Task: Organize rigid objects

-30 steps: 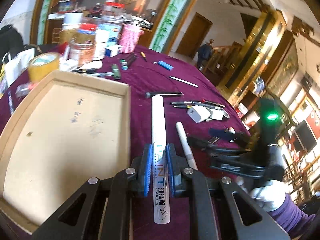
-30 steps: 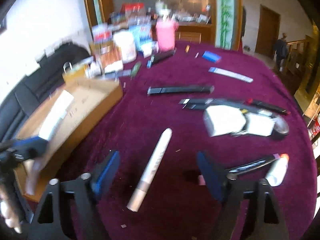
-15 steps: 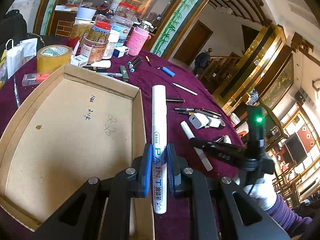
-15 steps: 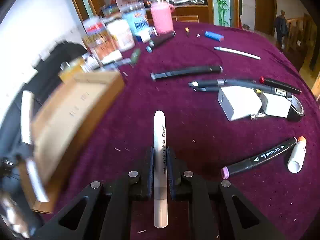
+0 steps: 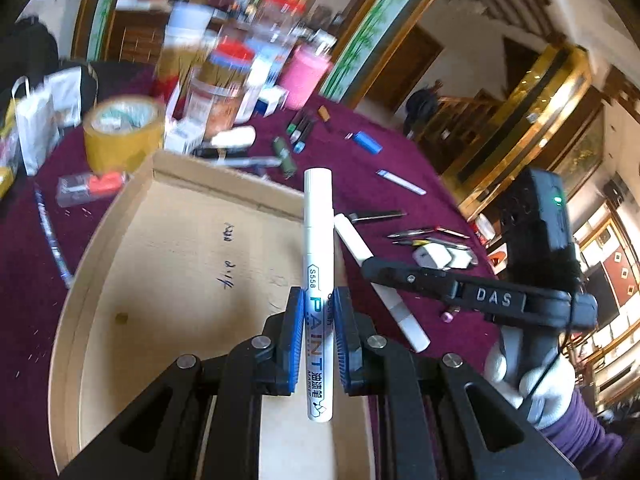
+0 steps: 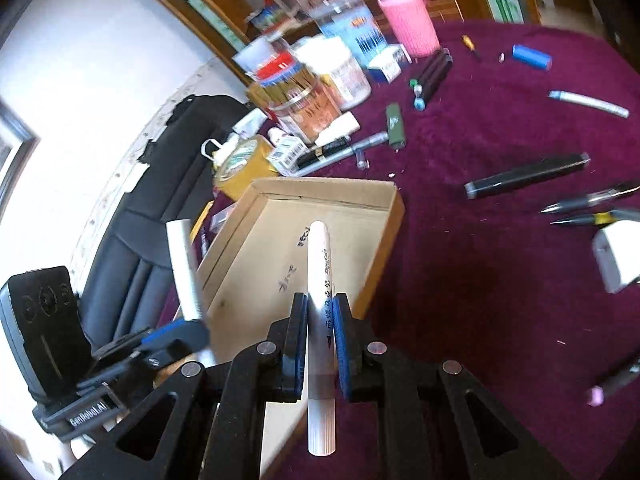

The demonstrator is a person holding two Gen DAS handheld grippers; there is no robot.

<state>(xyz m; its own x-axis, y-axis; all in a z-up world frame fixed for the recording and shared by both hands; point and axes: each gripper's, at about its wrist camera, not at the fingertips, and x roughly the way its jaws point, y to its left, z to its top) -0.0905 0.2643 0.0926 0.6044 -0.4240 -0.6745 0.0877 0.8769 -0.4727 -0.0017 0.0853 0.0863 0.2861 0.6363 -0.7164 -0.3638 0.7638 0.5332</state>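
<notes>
both sets of fingers clamped: left gripper (image 5: pixel 319 340) on paint marker (image 5: pixel 318 280), right gripper (image 6: pixel 320 344) on white pen (image 6: pixel 320 320), over cardboard tray (image 6: pixel 352 200)

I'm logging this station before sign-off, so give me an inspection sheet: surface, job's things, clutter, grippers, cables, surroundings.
Surface: round table under a purple cloth, specked with crumbs.
Job's things: white paint marker and silver marker, both held over the empty cardboard tray.
Clutter: tape roll, pink cup, jars, loose pens, blue lighter, white charger.
Grippers: left gripper shut on the paint marker; right gripper shut on the silver marker.
Cables: thin black lead by the gloved hand.
Surroundings: black chair, wooden doors, a person far off.
</notes>
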